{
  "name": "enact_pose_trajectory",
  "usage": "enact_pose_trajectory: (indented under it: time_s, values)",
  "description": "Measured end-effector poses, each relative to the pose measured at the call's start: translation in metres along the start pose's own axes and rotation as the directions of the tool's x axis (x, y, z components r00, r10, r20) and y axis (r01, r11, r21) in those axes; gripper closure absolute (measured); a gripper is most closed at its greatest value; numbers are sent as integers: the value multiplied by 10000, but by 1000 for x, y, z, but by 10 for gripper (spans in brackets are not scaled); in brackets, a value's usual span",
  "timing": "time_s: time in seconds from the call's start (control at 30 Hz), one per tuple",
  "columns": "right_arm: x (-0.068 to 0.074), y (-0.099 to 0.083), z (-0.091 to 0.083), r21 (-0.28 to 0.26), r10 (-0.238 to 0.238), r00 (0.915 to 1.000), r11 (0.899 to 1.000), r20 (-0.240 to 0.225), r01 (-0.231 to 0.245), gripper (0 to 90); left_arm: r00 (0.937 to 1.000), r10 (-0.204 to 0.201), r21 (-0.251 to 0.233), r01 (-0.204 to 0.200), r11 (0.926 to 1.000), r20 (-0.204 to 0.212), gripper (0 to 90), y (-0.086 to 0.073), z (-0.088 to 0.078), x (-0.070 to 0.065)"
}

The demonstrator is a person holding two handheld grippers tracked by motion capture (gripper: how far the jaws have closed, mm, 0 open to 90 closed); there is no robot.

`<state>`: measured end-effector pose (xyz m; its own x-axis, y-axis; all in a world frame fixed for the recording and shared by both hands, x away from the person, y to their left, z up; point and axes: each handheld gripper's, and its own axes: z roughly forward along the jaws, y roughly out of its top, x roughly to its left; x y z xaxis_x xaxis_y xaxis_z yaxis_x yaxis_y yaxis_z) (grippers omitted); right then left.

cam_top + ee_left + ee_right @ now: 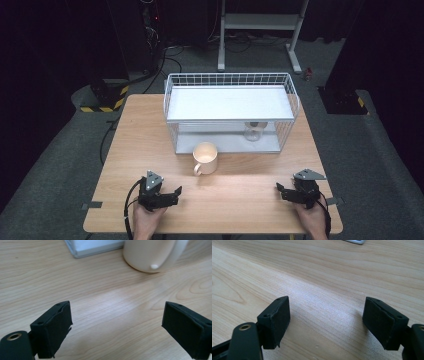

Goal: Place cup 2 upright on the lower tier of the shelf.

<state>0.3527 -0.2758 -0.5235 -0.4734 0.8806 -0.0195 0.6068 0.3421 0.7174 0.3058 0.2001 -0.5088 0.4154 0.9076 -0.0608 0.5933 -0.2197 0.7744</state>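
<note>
Near the table's front-left corner, the left gripper rests with jaws spread wide and empty, aimed rightward. The cream mug stands ahead and to its right, mid-table, touching the wire rack's front edge, handle toward this gripper. The right gripper, equally agape and empty, sits farther off by the front-right corner.

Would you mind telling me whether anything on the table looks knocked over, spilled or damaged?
Nothing stands out. The cream mug stands upright in front of the white wire rack, a glass stands upright on its lower shelf, and no spill shows on the table.
</note>
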Motion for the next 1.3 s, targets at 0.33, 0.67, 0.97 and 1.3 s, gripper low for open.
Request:
enact_pose_trajectory:
  time_s: [0.33,0.67,0.97,1.3]
  values:
    - [0,0,0,-1,1,10000,10000,5,-1,222,9972,430,208,-444,9988,608,57,6,13,-23]
    - [0,0,0,0,18,10000,10000,14,-18,223,9918,975,380,-1009,9942,826,53,14,21,-41]
    - [1,0,0,-7,33,10000,10000,15,-33,223,9935,947,203,-962,9952,628,53,19,35,-50]
    - [2,0,0,10,32,10000,10000,28,-32,223,9976,597,368,-610,9975,359,50,28,50,-50]
